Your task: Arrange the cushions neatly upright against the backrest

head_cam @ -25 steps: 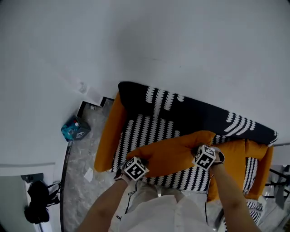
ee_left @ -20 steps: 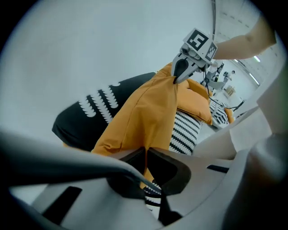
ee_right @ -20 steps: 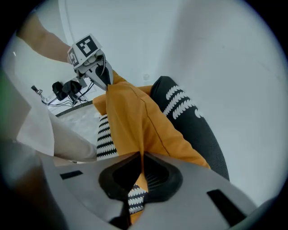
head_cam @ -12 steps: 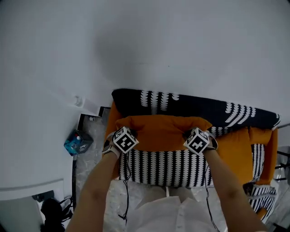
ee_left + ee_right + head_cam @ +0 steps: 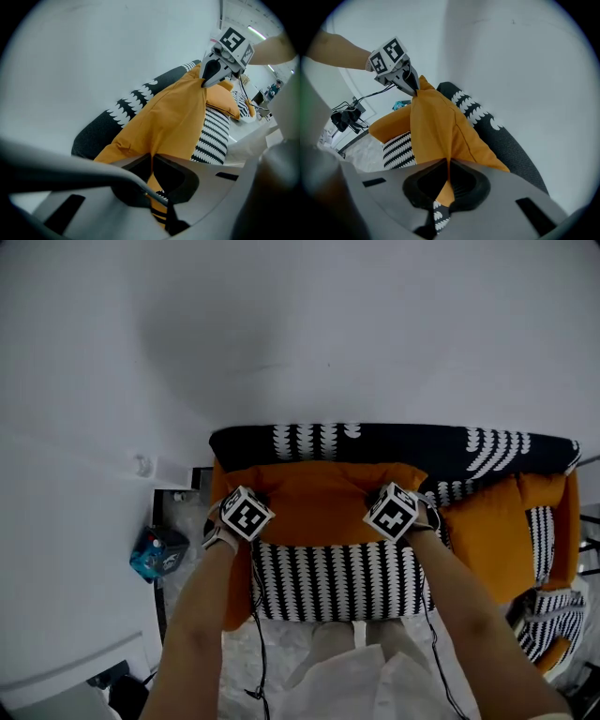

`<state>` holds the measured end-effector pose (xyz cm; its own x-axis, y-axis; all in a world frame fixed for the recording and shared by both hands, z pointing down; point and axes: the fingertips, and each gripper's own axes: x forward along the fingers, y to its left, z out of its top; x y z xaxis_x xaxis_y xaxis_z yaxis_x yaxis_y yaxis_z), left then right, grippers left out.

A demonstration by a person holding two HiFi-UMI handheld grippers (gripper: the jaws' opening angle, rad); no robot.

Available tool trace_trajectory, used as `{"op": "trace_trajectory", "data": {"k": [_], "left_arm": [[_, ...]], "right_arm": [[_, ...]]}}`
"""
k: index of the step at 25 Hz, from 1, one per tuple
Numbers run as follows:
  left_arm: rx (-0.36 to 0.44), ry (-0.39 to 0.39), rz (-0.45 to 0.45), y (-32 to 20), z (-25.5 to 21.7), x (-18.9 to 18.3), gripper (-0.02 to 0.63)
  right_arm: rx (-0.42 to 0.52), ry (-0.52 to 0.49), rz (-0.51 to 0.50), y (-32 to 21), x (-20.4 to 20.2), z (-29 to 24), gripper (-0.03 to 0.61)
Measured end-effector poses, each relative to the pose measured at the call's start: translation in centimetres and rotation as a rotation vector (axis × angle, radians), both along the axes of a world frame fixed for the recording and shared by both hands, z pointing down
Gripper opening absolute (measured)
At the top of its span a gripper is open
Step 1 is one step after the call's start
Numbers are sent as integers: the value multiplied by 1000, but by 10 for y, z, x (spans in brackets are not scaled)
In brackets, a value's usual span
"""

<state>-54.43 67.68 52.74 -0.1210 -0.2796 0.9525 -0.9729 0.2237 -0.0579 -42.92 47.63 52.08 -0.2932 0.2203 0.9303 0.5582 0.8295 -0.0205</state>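
Left gripper [image 5: 152, 159] and right gripper [image 5: 448, 163], jaws clamped on the orange cushion [image 5: 319, 507] top corners, mid-frame against the black backrest [image 5: 394, 439].

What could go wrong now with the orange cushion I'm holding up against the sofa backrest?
The left gripper and right gripper each pinch only a thin top corner of the plain orange fabric cushion, so it may slip out. Once released, it could flop forward onto the black-and-white striped seat rather than stand against the dark patterned backrest.
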Motion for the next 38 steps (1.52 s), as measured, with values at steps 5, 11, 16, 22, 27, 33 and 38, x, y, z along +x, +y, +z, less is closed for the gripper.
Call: {"op": "trace_trajectory", "data": {"k": [5, 11, 16, 22, 27, 33, 38], "left_arm": [[-13, 19, -7, 1, 5, -8, 37], [26, -89, -35, -5, 19, -7, 56], [17, -200, -19, -14, 9, -9, 201], [153, -179, -87, -24, -11, 28, 204], [384, -34, -162, -51, -45, 80, 191], [638, 205, -287, -92, -84, 157, 121], [682, 415, -291, -129, -94, 251, 46]], "right_arm": [[-1, 17, 11, -3, -13, 3, 23], [10, 12, 32, -12, -10, 16, 46], [45, -60, 66, -25, -14, 1, 158], [-59, -73, 162, -21, 29, -15, 161], [-255, -101, 379, -12, 79, -32, 160], [-455, -160, 608, -8, 140, -58, 155], [-568, -162, 666, -19, 199, -69, 150]]}}
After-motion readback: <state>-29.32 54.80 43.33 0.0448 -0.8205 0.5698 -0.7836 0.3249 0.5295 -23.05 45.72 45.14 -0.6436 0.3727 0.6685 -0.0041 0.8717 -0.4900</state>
